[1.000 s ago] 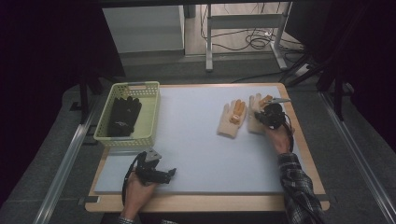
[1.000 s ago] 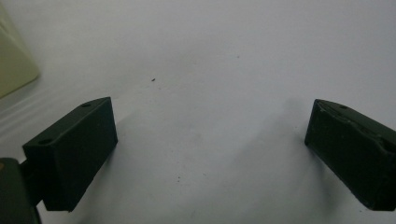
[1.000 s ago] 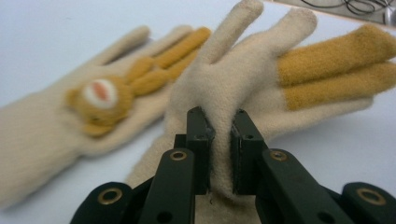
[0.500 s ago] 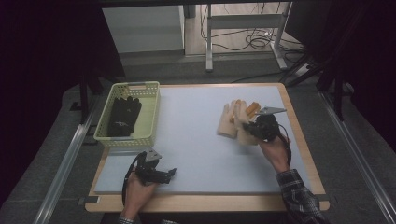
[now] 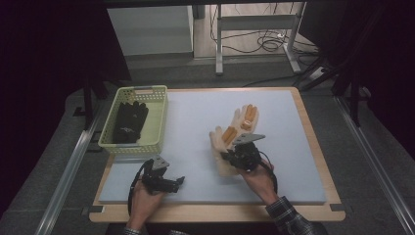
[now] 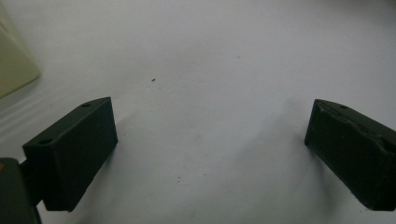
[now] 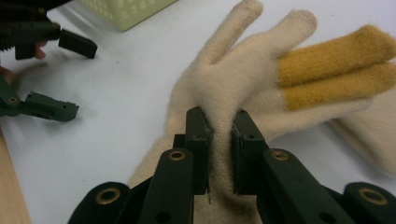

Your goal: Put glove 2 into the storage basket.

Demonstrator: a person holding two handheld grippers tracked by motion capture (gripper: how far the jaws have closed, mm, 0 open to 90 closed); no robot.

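From above, the right gripper (image 5: 234,155) sits on the near part of the pale blue mat (image 5: 195,122), right of the middle, with its jaws on the wrist end of a cream glove (image 5: 222,142) whose orange fingertips point away from the person. A second glove (image 5: 246,117) of the same kind lies just beyond it, further back and to the right, the two touching or overlapping where they meet. The left gripper (image 5: 172,182) rests low near the front edge of the mat, well apart from the gloves, jaws spread and pointing right. At the back left a green basket (image 5: 155,115) holds a black glove (image 5: 128,121).

In the left gripper view, the two black jaws stand wide apart over bare mat (image 6: 205,70), with nothing between them. A corner of the basket (image 6: 11,70) shows at the left edge.

In the right gripper view, the jaws are nearly closed and pinch a raised fold of the cream glove (image 7: 243,70) at its palm, the cloth squeezed up between the pads. The glove's fingers stretch away from the gripper (image 7: 219,140), two cream and two orange. The second glove (image 7: 373,130) lies at the right edge. Farther off at the left, the left gripper (image 7: 65,77) hangs open above the mat, with the basket (image 7: 126,9) behind it.
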